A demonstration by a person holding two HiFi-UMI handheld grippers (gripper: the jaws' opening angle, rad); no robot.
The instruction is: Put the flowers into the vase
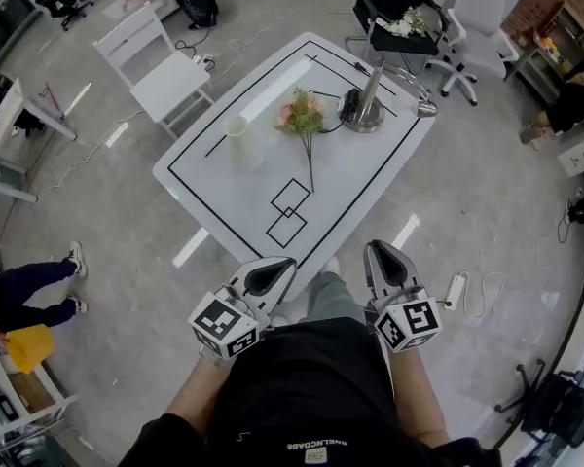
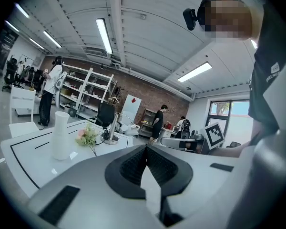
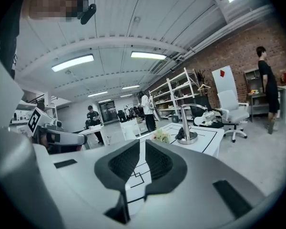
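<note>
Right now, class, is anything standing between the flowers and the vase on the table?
Nothing visible does. Only bare table lies between the flowers and the vase, which is to their left in the head view. The metal stand sits on the flowers' other side, out of that path.

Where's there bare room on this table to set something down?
Free: the near end of the table around the drawn squares, and the strip left of the vase. Crowded: the far half, where vase, flowers and metal stand sit close.
</note>
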